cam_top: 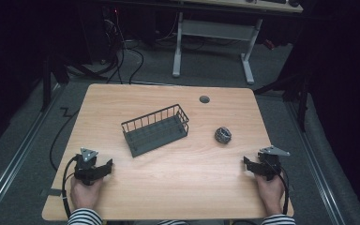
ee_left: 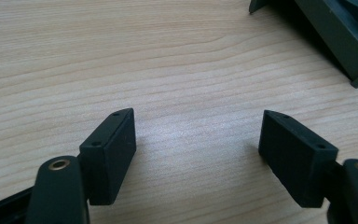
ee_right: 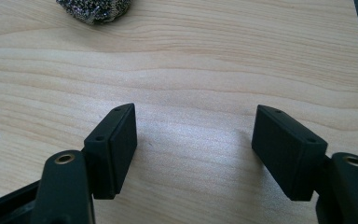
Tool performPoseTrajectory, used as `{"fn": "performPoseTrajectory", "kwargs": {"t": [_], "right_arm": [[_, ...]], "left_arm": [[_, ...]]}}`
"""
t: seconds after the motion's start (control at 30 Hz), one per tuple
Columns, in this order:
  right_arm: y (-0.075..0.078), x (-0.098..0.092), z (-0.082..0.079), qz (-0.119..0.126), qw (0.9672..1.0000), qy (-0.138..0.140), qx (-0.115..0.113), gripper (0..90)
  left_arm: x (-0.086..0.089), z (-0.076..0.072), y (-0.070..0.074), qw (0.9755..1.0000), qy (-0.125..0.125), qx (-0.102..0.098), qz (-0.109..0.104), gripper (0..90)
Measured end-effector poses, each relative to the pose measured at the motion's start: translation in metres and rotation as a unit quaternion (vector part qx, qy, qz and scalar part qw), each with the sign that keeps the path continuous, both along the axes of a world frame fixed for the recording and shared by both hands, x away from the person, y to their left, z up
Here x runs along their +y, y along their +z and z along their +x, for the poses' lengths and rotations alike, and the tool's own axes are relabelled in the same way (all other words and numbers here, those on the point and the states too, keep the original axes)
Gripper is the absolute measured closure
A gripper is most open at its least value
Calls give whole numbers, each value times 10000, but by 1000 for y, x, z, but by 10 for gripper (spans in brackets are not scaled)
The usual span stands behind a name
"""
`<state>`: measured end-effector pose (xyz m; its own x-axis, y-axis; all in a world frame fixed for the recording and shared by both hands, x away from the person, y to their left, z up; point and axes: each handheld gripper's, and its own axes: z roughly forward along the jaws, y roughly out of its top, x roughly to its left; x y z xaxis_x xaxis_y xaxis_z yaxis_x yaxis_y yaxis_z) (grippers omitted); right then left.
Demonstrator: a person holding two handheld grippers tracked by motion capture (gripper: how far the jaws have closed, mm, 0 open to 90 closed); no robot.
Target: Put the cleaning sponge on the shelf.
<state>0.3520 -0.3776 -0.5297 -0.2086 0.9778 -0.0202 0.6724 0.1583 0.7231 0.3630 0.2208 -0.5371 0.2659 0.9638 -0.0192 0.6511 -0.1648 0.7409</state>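
A dark wire basket stands tilted across the middle of the wooden table. A small metal scouring ball lies to its right. My left gripper rests near the front left of the table, open, with bare wood between its jaws. My right gripper rests near the front right, also open and holding nothing. In the left gripper view a corner of the basket sits at the upper right, beyond my left gripper. In the right gripper view the scouring ball lies at the top left, well ahead of my right gripper.
A round cable hole sits near the table's far edge. Beyond the table stand a white desk frame and loose cables on the floor. Striped sleeves come in at the front edge.
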Motion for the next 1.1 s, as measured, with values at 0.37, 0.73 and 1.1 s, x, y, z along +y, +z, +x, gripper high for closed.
{"fn": "performPoseTrajectory", "kwargs": {"t": [0.37, 0.73, 1.1], "right_arm": [[0, 0, 0, 5, 10000, 3, 2, 312], [0, 1, 0, 1, 10000, 32, 12, 308], [0, 1, 0, 3, 10000, 39, 12, 307]], "left_arm": [[0, 0, 0, 10000, 31, 1, -31, 274], [1, 0, 2, 9999, 99, 85, -70, 285], [-1, -1, 13, 9996, -89, 71, -243, 263]]}}
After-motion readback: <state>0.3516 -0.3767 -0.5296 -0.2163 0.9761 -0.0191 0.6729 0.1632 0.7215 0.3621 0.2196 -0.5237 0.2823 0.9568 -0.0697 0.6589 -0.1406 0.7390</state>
